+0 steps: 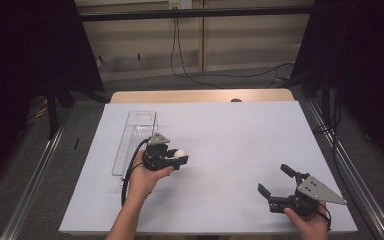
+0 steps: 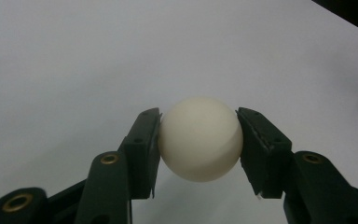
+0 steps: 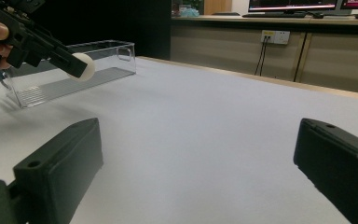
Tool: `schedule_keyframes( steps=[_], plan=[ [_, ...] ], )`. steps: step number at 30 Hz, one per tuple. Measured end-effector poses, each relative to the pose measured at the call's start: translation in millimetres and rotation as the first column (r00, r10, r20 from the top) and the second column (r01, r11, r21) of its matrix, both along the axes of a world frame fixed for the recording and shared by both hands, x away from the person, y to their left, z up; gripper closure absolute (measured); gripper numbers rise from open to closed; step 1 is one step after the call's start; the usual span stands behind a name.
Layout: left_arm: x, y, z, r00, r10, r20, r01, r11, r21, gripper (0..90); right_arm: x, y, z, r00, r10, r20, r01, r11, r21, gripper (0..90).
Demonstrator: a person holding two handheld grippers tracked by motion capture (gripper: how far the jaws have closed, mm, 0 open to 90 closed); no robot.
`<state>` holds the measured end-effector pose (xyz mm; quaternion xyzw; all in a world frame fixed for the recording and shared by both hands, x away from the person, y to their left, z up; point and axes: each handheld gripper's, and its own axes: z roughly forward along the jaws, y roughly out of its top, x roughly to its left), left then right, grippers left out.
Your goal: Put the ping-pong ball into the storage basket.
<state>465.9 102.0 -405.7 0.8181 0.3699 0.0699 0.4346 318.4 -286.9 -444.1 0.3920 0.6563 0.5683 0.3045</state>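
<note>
Clear plastic bin [image 1: 136, 137] lies lengthwise on the left part of the white desk [image 1: 230, 145]; through its walls no contents can be seen, in the high view or the right gripper view [image 3: 65, 77].

Left gripper [image 1: 172, 159] is held just right of the bin, apart from it and above the desk surface. Its fingers [image 2: 142, 144] are clenched on a cream-white ball [image 2: 200, 138], one pad pressing each side. In the high view the ball [image 1: 180, 154] is a small pale spot at the gripper's tip. The right gripper view gives the side-on angle: ball [image 3: 85, 66] raised off the desk, in front of the bin's near wall.

Right gripper [image 1: 276, 184] sits near the desk's front right corner, well apart from the ball and bin. Its fingers [image 3: 58, 170] are released, spread wide, bare desk between them.

Beyond the desk's far edge: a black cable [image 1: 180, 60] hanging down a panelled wall. Nothing lies between ball and bin.
</note>
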Motion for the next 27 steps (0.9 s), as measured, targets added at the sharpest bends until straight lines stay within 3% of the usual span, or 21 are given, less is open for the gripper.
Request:
schedule_keyframes(
  steps=[27],
  plan=[
    [1.4, 10.1, 6.6, 0.9999, 0.016, 0.000, -0.016, 0.9995, -0.026, 51.2, 0.3, -0.2, 0.0, 1.0000, 0.001, 0.002, -0.001, 1.0000, 0.001, 0.8]
  ],
)
